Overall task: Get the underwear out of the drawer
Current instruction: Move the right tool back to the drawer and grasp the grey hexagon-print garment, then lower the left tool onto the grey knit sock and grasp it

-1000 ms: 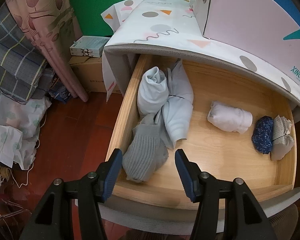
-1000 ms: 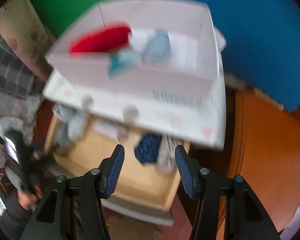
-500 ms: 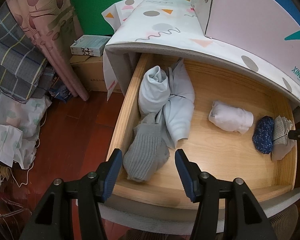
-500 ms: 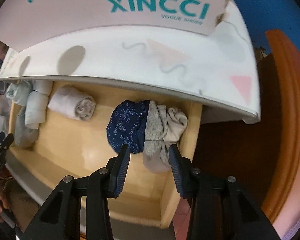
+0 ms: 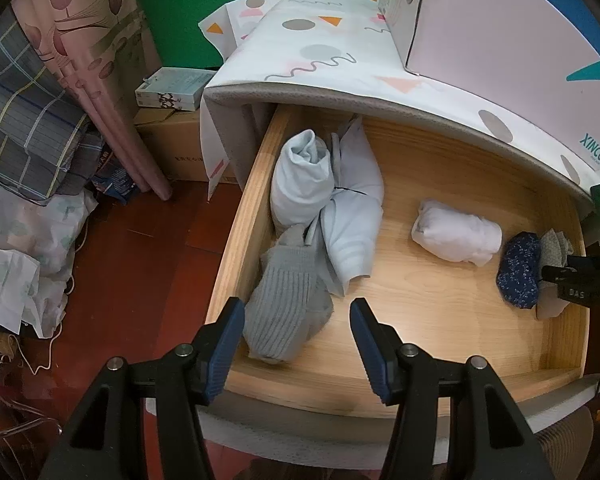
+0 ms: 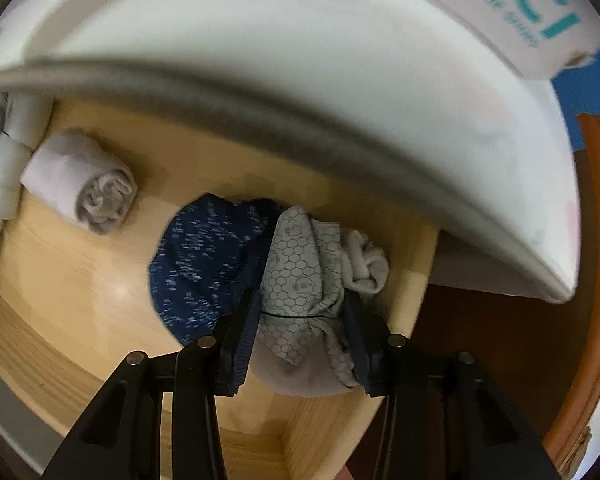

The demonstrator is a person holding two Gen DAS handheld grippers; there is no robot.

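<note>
At drawer (image 6: 76, 292) right end: right gripper (image 6: 300, 320) jaws just reopened slightly, pinching grey roll (image 6: 300, 284) mid-body. Soft, light, compressible; may unroll. Left gripper (image 5: 298, 344) spread, empty.

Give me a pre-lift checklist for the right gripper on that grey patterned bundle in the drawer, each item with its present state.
1. Right gripper straddles the grey patterned bundle: ok, one finger on each side.
2. Pads pressing the cloth: cannot tell; the jaws have just been closing then reopening a little, with the bundle between them.
3. Navy speckled roll clear of the grip: not ok, it touches the near finger and may drag along.
4. Room beside the drawer's side wall: ok, but tight.
5. Path up past the cabinet's top edge: cannot tell, it overhangs the drawer's rear.
6. Left gripper out of the way: ok, open above the grey ribbed socks.
</note>
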